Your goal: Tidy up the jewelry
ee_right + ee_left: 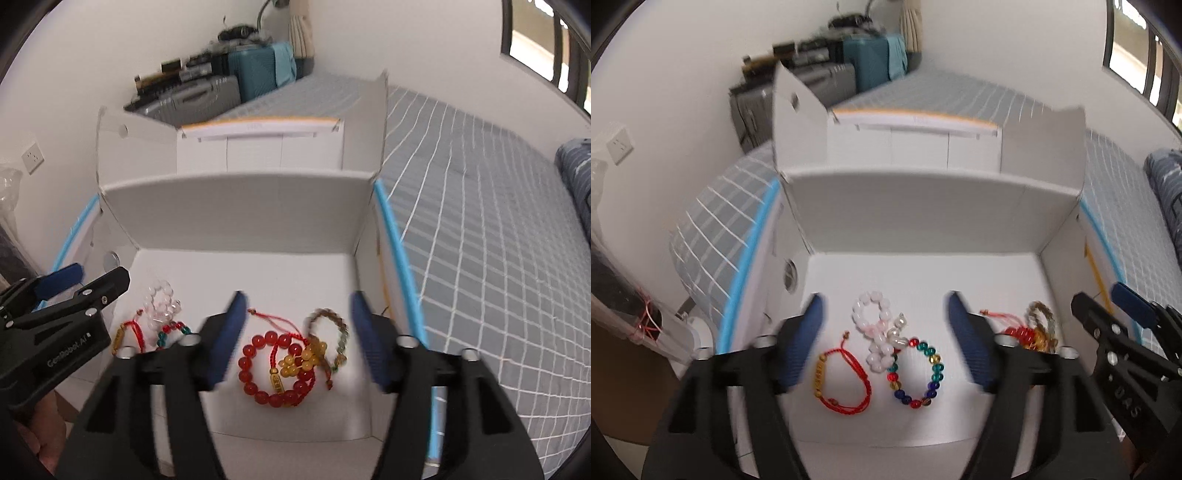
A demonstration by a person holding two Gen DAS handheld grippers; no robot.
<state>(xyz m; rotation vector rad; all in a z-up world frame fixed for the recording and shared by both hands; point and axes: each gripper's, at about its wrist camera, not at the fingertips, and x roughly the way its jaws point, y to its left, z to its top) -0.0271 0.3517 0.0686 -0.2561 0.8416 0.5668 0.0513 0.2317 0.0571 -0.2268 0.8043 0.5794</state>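
Carefully, with my left claw and right claw both wide and empty above the white box on the bed, I should drop my right onto the red bead bracelet, avoiding the tangled yellow beads.

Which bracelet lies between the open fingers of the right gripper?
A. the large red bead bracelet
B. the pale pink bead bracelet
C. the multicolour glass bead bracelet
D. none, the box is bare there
A: in the right wrist view the large red bead bracelet lies on the white box floor, framed by the open right gripper.
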